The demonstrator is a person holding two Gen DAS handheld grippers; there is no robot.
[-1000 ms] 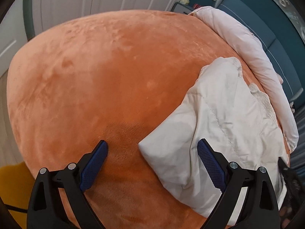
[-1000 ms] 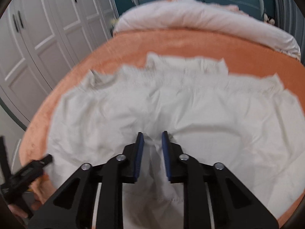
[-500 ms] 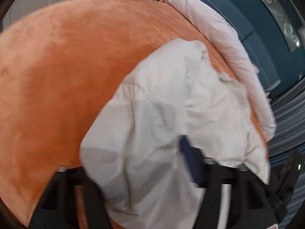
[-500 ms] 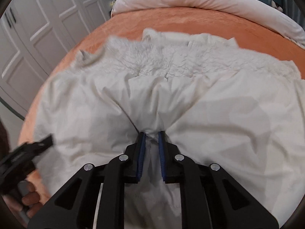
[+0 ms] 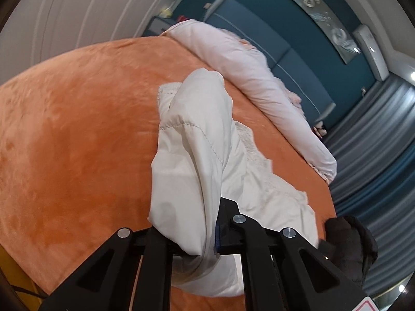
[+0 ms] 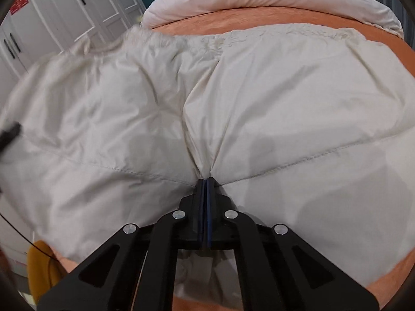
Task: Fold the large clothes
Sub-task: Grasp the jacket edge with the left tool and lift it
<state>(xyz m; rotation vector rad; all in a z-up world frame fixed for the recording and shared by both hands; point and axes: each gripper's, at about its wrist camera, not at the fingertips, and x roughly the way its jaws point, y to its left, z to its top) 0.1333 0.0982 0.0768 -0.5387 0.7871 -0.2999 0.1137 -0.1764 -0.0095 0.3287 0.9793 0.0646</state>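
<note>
A cream padded jacket [image 5: 192, 155] lies on the orange bed cover [image 5: 77, 129]. My left gripper [image 5: 205, 233] is closing tight on one edge of it, and that part hangs lifted above the bed, draped over the fingers and hiding the left one. In the right wrist view the jacket [image 6: 285, 98] spreads wide across the bed cover [image 6: 233, 23], its fleecy collar at the far side. My right gripper [image 6: 206, 184] is closing fully on a pinch of fabric near a stitched seam, and creases fan out from the pads. A black tip of the left gripper [image 6: 10, 132] shows at the left edge.
A rolled pale duvet [image 5: 246, 77] lies along the head of the bed before a blue headboard [image 5: 259, 33]. White wardrobe doors [image 6: 64, 13] stand to the left, grey curtains [image 5: 376, 142] to the right. A dark sleeve or glove [image 5: 347, 243] shows beside the jacket. Something yellow [image 6: 41, 264] sits below the bed edge.
My left gripper went from wide open over the jacket's corner to shut on it and rose, lifting the fabric. My right gripper pinched fully together and moved in closer over the jacket.
</note>
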